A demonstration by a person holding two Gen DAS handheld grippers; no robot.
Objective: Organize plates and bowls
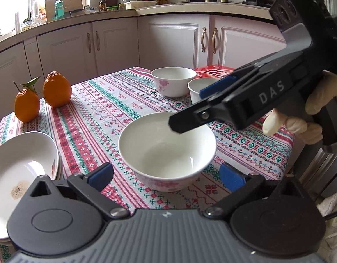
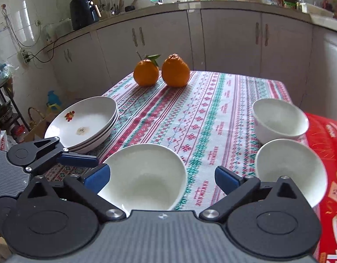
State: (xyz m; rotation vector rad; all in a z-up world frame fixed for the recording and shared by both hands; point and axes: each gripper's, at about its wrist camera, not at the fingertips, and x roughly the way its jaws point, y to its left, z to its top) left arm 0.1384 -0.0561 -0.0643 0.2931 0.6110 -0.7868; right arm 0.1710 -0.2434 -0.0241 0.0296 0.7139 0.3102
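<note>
Glossy white bowl (image 1: 167,151), pink-flowered outside, sitting free mid-tablecloth (image 1: 116,109) between widely spread left gripper (image 1: 166,176) pads. Right gripper (image 2: 160,176) equally wide, empty, hovering above the rim, apparently untouching. Smooth stacked plates (image 2: 85,122) nearby.

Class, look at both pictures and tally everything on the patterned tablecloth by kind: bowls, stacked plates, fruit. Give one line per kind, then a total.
Bowls: 3 (nearest, far right, near right)
Plates, in one stack: about 3, counting rims
Oranges: 2 (leafy, other)
Total: about 8
</note>
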